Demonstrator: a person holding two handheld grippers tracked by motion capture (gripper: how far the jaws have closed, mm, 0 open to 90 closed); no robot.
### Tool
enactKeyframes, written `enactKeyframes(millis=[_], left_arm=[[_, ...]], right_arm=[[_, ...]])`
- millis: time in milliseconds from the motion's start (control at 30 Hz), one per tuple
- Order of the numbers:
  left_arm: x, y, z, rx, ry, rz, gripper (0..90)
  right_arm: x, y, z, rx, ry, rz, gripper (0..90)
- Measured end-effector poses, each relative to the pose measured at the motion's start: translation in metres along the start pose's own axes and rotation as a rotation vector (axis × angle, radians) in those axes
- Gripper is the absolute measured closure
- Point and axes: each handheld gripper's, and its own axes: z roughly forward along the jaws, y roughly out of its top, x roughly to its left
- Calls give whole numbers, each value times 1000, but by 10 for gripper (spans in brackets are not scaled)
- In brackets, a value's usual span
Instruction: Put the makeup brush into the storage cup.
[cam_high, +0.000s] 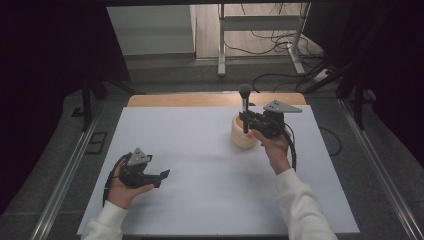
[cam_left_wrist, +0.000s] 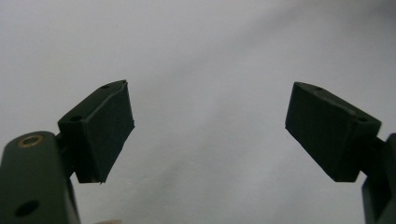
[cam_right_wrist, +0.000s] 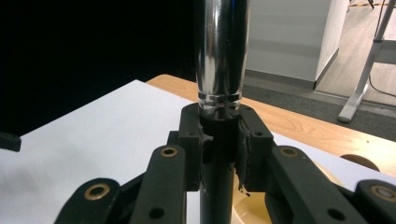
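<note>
Upright, brush (cam_high: 245, 102) clamped by right gripper (cam_high: 246, 119) above cream cup (cam_high: 242, 135); left gripper (cam_high: 161, 176) gapes wide.

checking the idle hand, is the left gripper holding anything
No, the left gripper has its fingers spread wide apart, with nothing but the bare white table between them.

On the white table (cam_high: 210, 200), the left gripper (cam_high: 159, 178) lies low near the front left corner, cradled in the person's left hand (cam_high: 122, 190), its jaws spread and pointing toward the middle of the table. Toward the far right, the right gripper (cam_high: 245, 119) is clamped on the handle of a makeup brush (cam_high: 245, 107) that stands upright, dark bristles on top. The brush's lower end seems to reach into a cream-coloured cup (cam_high: 242, 135) just beside the right hand (cam_high: 275, 147), though this is too small to be sure.
</note>
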Motion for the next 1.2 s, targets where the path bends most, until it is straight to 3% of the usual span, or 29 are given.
enactKeyframes(millis=[400,1200], left_arm=[[1,0,-1,-8,8,-7,160],[1,-1,-2,-7,15,-13,160]], right_arm=[[-20,0,4,-39,0,74,745],[-46,-6,8,-80,-54,115,745]])
